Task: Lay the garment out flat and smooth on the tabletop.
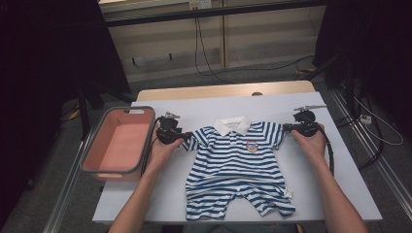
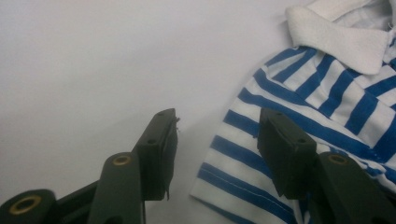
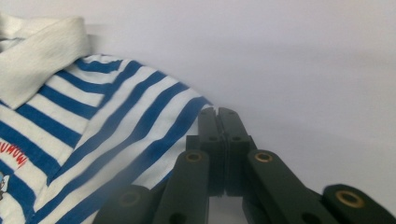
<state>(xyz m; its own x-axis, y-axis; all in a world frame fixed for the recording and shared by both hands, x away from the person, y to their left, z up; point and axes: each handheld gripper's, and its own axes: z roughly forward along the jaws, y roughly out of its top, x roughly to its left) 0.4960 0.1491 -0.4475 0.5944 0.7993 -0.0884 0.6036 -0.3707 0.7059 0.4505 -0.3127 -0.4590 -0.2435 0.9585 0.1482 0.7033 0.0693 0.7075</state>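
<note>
right gripper view: closed right claw at romper sleeve edge.

Both forearms are reaching up from the bottom of the high view, spread wide, each hand wrapping a gripper. The left gripper is pointing inward with its jaws standing apart. The right gripper is pointing inward too, its jaws pressing flat together, seemingly with nothing between them.
</note>
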